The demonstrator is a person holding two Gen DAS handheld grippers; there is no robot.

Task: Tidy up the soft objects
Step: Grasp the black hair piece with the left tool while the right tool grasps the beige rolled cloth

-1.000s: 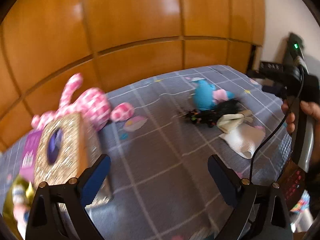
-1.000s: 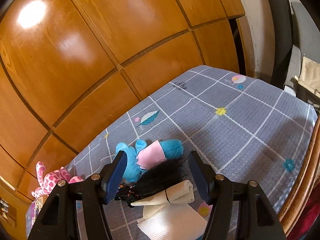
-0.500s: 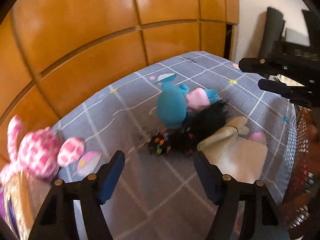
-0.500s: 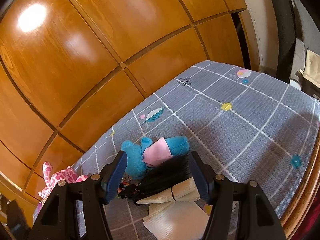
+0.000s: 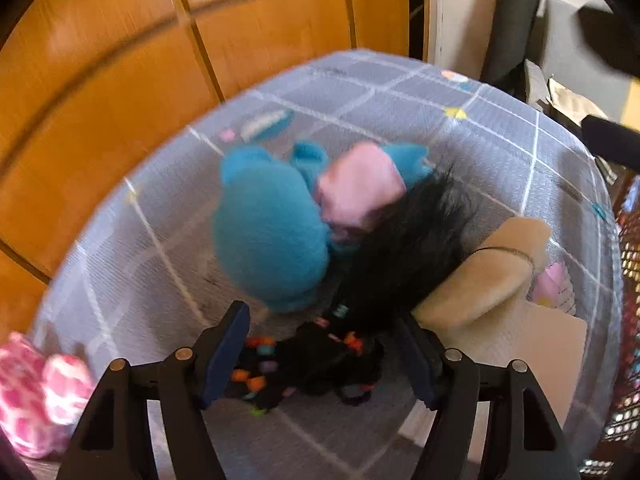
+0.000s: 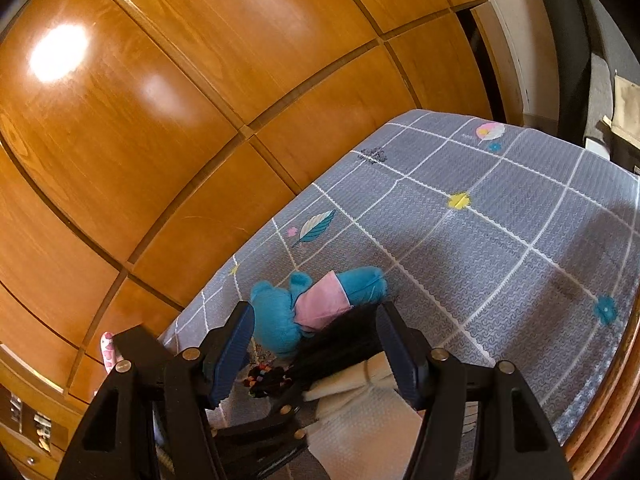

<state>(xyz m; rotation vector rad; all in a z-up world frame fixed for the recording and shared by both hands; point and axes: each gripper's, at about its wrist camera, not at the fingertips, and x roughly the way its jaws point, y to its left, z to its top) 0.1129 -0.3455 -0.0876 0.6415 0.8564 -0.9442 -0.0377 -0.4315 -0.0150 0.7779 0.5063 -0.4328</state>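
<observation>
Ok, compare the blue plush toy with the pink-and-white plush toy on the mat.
The blue plush toy is plain blue with a pink patch; the pink-and-white plush toy is patterned all over. The blue plush toy lies mid-mat, touching the black hairy item; the pink-and-white plush toy lies apart at the left edge of the left wrist view, cut off by the frame. Both are soft and lie on the grey mat.

Plush toy (image 5: 272, 236) left of wig (image 5: 404, 248)

Glossy wood panels (image 6: 168, 128), textured cloth mat (image 6: 500, 248), fuzzy blue plush (image 5: 268, 240)
</observation>
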